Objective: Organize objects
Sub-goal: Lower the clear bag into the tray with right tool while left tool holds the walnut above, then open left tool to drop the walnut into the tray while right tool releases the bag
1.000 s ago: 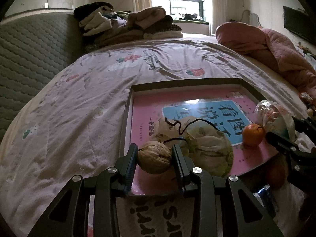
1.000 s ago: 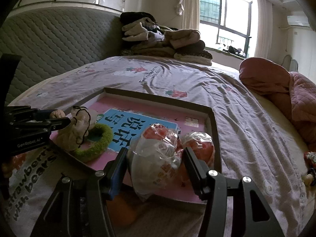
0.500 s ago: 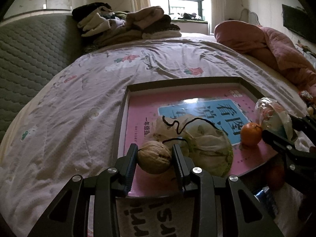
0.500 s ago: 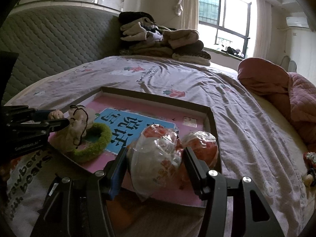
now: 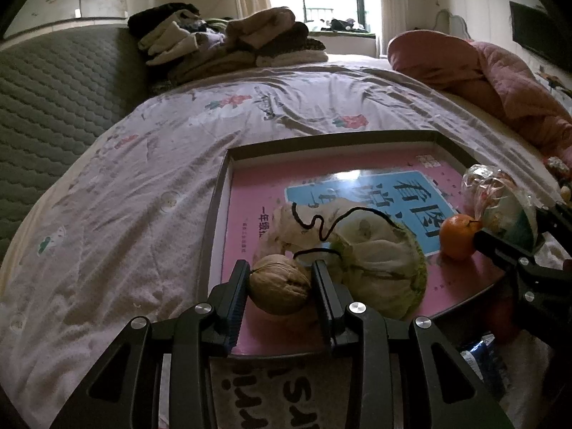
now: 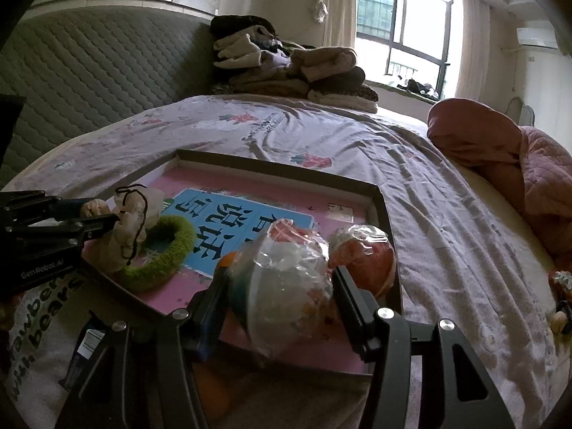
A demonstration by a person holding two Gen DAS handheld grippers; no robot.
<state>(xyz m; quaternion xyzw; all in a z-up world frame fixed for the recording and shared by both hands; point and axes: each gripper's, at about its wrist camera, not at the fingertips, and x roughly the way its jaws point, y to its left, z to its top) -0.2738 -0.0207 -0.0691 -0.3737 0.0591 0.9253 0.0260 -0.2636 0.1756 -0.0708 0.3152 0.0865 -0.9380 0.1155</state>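
Shallow dark-rimmed tray (image 5: 214, 214) with pink floor lies on the flowered bedsheet (image 5: 125, 196). Right gripper (image 6: 279, 286), half-spread, clamps a clear-wrapped round packet (image 6: 286, 286) over its near right corner; left gripper (image 5: 280, 282), narrower, pinches a brown walnut (image 5: 279, 284) over its near left.

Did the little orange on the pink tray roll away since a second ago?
No. The small orange sits by the same corner of the blue label on the pink tray as before.

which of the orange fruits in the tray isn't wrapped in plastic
The small bare orange on the pink book, beside the right gripper. The other one by the tray's corner is plastic-wrapped.
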